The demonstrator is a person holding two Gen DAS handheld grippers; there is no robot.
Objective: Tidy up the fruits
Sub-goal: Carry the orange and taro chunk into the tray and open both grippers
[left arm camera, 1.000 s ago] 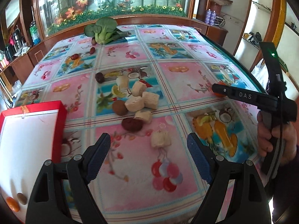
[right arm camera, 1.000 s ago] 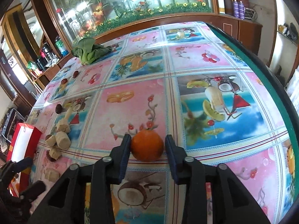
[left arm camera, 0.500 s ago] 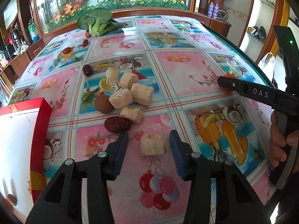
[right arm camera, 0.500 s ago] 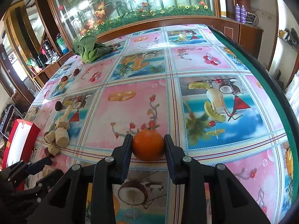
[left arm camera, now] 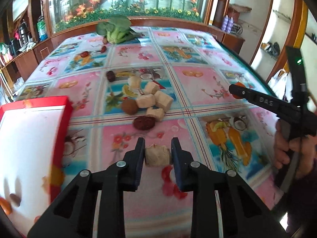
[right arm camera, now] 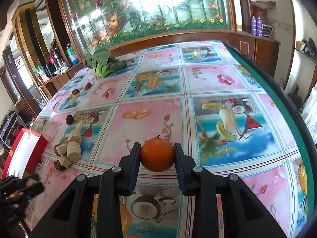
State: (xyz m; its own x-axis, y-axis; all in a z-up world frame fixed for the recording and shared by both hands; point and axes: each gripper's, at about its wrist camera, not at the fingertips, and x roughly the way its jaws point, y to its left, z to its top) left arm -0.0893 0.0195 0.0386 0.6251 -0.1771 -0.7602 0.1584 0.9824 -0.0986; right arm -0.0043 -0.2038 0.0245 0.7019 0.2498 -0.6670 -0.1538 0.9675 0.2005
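My left gripper has its jaws closing on a beige cube low over the fruit-print tablecloth; both pads touch its sides. Just beyond it lie a dark red date, a round brown fruit and a pile of more beige cubes. My right gripper is shut on an orange near the table's right side. In the left wrist view a hand holds that gripper at the right.
A red box with a white inside lies at the left; an orange fruit and a brown one lie in it. Leafy greens and more dates sit far back. The table's green edge runs along the right.
My left gripper moved forward over the lone beige cube and its jaws came together from wide apart onto it. The right gripper kept its hold on the orange.
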